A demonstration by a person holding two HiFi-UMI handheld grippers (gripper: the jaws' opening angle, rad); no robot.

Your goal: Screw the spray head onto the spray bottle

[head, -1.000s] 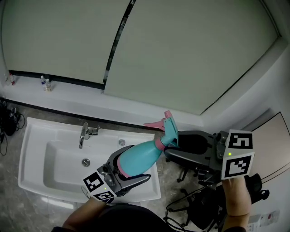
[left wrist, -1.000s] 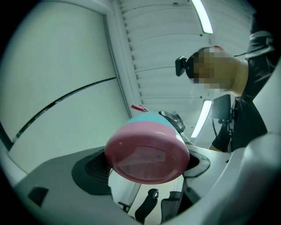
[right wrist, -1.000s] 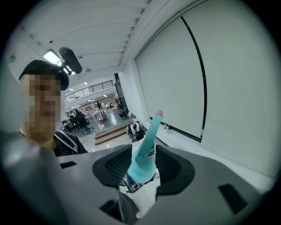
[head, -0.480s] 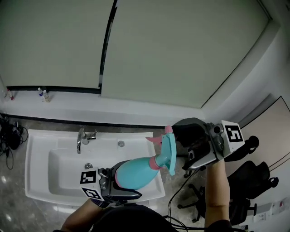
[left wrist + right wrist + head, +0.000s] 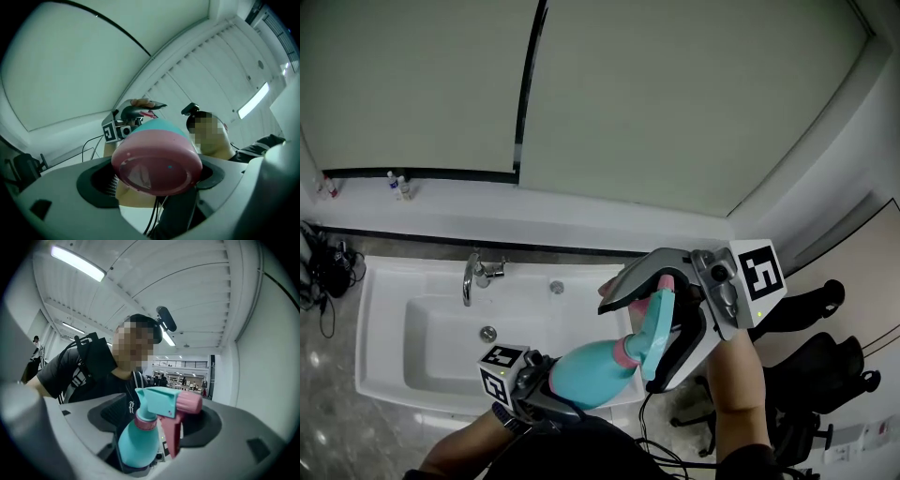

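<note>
The bottle (image 5: 586, 375) hangs tilted over the sink's (image 5: 384, 281) front edge, its base clamped in the left claw (image 5: 154, 164). The head (image 5: 656, 314) stands between the right claw's (image 5: 154, 427) jaws, which have just been opening and stand wide, not pressing it.

The rounded base may twist in that grip when the head is turned. A closing jaw may also catch the trigger.

The body is smooth, bulbous teal plastic. The base, collar, trigger and nozzle are pink, and the head is angular.
</note>
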